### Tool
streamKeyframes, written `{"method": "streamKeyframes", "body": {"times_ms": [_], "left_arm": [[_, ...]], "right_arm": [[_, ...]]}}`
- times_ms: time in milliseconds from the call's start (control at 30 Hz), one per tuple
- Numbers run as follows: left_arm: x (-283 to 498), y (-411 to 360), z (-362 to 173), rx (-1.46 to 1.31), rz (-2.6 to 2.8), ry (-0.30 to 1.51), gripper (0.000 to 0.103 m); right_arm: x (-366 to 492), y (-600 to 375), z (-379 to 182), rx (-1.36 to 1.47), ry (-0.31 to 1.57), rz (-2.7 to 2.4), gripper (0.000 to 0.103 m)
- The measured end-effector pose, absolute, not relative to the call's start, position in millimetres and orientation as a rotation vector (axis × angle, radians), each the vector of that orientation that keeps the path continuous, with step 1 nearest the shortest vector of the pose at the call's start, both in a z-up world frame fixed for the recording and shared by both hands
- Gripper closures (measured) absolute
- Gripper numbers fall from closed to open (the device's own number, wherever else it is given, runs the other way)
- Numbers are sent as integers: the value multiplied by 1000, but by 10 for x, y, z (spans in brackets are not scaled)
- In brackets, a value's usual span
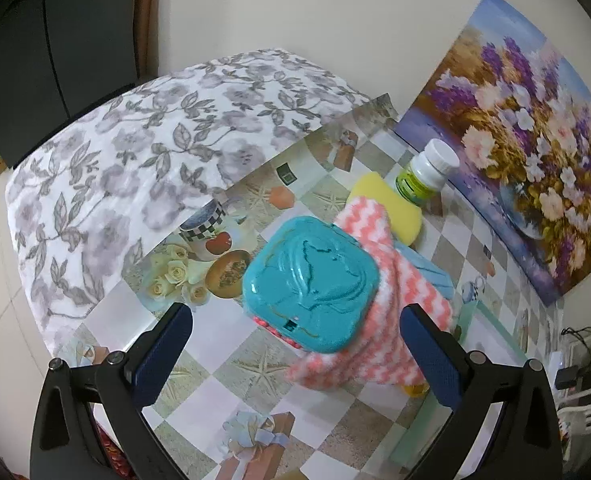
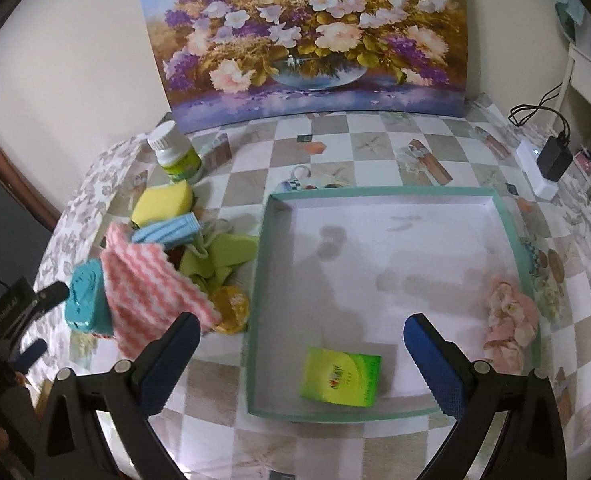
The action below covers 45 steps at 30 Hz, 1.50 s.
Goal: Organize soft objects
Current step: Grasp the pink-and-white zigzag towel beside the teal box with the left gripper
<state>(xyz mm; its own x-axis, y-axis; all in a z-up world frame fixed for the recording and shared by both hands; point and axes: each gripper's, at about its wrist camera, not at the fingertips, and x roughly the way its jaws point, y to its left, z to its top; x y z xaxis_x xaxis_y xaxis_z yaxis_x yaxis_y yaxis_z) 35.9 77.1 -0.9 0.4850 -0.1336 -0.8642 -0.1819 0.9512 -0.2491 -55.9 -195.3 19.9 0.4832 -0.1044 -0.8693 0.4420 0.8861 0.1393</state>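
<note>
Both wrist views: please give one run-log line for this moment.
left gripper: open above teal case | right gripper: open over tray | in tray: green packet

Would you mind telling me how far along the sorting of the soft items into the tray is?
Early stage. Done: the tray holds a green packet and a pink fabric piece. In hand: nothing; both the left hand-held gripper and right hand-held gripper are open. Left: the pink-striped cloth, yellow sponge and blue mask remain piled beside the tray.
</note>
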Motion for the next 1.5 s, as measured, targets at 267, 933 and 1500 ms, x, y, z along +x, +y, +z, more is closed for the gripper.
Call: {"method": "streamKeyframes", "body": {"times_ms": [267, 933, 1500], "left_arm": [[395, 610, -186, -330, -74, 1184, 0], [434, 356, -575, -406, -63, 1265, 1], [550, 351, -807, -415, -14, 1316, 79]], "right_arm": [[-365, -1818, 154, 366, 1041, -326, 0], [-152, -1725, -24, 331, 1087, -304, 0], [-169, -1866, -76, 399, 1090, -305, 0]]}}
